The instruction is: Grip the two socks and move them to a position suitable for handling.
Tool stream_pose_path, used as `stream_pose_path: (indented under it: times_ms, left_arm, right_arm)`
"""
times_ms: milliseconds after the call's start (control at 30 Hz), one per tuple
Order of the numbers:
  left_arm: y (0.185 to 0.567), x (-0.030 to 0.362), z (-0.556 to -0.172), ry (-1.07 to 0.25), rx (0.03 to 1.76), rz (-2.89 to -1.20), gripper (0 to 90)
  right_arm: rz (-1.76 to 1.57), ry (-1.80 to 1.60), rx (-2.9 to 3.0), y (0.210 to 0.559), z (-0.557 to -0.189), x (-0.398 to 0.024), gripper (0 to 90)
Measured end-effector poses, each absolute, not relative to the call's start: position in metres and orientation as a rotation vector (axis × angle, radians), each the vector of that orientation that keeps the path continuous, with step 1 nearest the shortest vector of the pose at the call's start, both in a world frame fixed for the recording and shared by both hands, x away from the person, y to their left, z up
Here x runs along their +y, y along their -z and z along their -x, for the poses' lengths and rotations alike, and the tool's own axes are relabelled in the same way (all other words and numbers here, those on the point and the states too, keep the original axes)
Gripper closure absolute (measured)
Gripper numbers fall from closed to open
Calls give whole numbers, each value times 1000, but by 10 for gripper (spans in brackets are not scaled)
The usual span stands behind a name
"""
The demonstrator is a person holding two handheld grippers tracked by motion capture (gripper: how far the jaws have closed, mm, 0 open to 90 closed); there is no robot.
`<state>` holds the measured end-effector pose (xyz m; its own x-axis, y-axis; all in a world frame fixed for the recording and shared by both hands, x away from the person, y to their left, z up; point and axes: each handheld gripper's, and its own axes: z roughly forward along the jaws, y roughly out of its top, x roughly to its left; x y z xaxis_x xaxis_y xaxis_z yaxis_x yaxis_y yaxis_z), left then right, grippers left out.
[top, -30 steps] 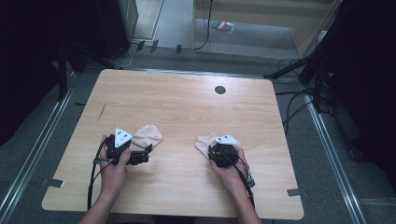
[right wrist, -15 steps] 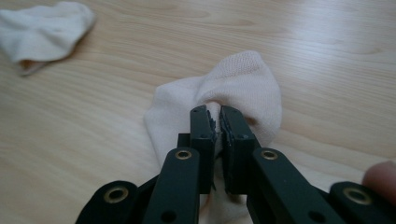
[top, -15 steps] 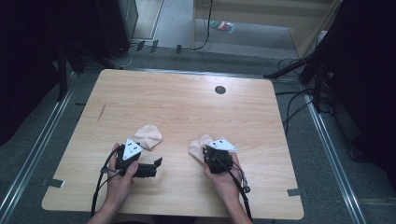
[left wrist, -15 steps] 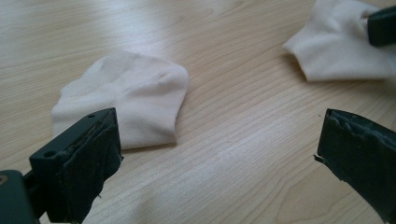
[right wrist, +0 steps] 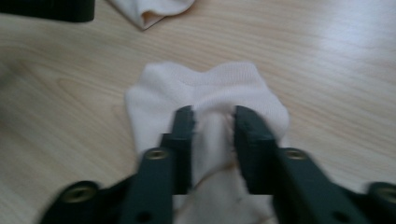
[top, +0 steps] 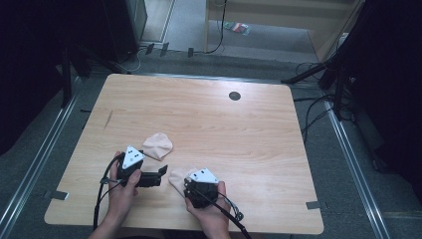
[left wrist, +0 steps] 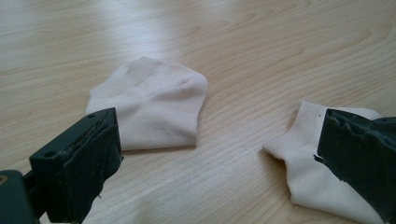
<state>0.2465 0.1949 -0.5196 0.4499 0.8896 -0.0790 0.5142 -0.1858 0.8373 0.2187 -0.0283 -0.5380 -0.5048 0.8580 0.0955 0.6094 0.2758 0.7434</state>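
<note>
Two socks, two grippers on the table (top: pixel 259 129).
Your right gripper (right wrist: pixel 213 122) pinches the near sock (right wrist: pixel 205 93) by your edge; your left gripper (left wrist: pixel 219 154) gapes wide, far sock (left wrist: pixel 152 105) lying loose just beyond.

Two pale knit-cloth socks, one mid-frame (left wrist: pixel 149 105) and one lower right (left wrist: pixel 313 163), lie matt and soft on a smooth, light-sheened wood-grain surface (left wrist: pixel 261 42); the matt black gripper (left wrist: pixel 219 163) pads look rough.

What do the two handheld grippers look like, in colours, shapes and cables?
Both the left gripper and the right gripper have black bodies, each topped by a light three-cornered plate with dark dots. Black cables trail from each toward the table's near edge. The fingers are flat, black and padded. No sleeves are visible.
</note>
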Motion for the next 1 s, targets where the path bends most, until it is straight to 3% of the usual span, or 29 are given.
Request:
stream_pose_path:
  times_ms: [100, 267, 600, 867, 1000]
  left_arm:
    - [518, 198, -247, -550, 1190, -1835, 0]
    - [520, 199, -249, -540, 1206, -1834, 0]
    - [521, 200, -250, -537, 1216, -1841, 0]
    - [523, 196, -249, -525, 1204, -1853, 0]
    - [525, 191, -248, -494, 1193, -1860, 0]
  right_arm:
    - [-1309, -1140, 2205, 528, -219, -31, 537]
    - [-1295, -1152, 2182, 515, -250, -45, 614]
    - [-1226, -1068, 2330, 542, -277, -33, 589]
    - [-1186, -1068, 2346, 544, -273, -31, 840]
    - [-1212, -1094, 2293, 536, -272, -37, 863]
